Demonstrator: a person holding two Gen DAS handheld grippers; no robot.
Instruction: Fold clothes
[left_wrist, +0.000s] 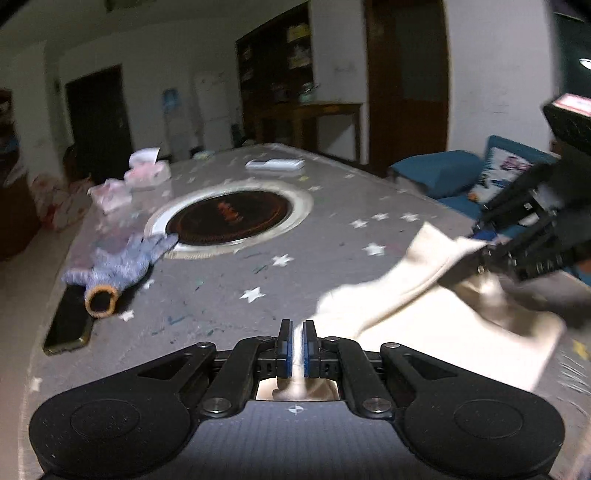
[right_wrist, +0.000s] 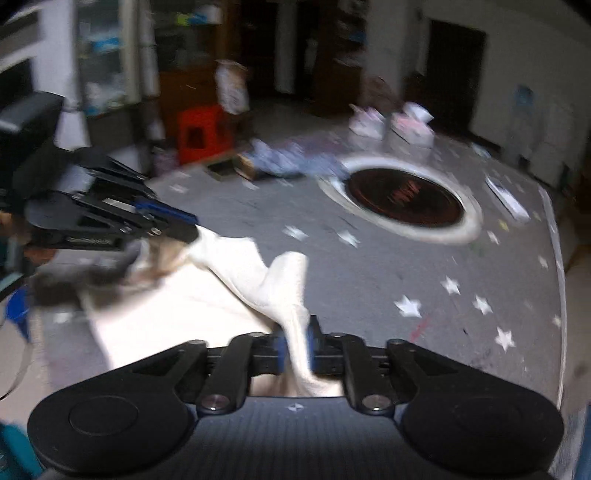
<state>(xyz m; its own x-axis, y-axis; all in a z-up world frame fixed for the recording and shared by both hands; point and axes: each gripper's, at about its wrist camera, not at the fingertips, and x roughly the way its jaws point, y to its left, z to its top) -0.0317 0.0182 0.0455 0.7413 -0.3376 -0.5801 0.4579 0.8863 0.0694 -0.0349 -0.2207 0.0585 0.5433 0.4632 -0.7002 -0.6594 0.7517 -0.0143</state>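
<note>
A cream-white garment (left_wrist: 436, 321) lies near the front of the grey star-patterned table (left_wrist: 295, 273), partly lifted. My left gripper (left_wrist: 297, 347) is shut on one edge of it, with cloth pinched between the blue pads. In the left wrist view, my right gripper (left_wrist: 487, 251) grips another corner at the right. In the right wrist view, the garment (right_wrist: 207, 295) runs between both grippers: my right gripper (right_wrist: 295, 343) is shut on a bunched fold, while the left gripper (right_wrist: 192, 229) holds the far corner at the left.
A round black cooktop (left_wrist: 229, 216) with a white ring sits in the table's middle. A blue knitted glove (left_wrist: 118, 266) and a dark phone (left_wrist: 68, 321) lie at the left edge. Tissue packs (left_wrist: 147, 173) and a white box (left_wrist: 275, 164) stand further back. A blue sofa (left_wrist: 461, 177) lies beyond the right edge.
</note>
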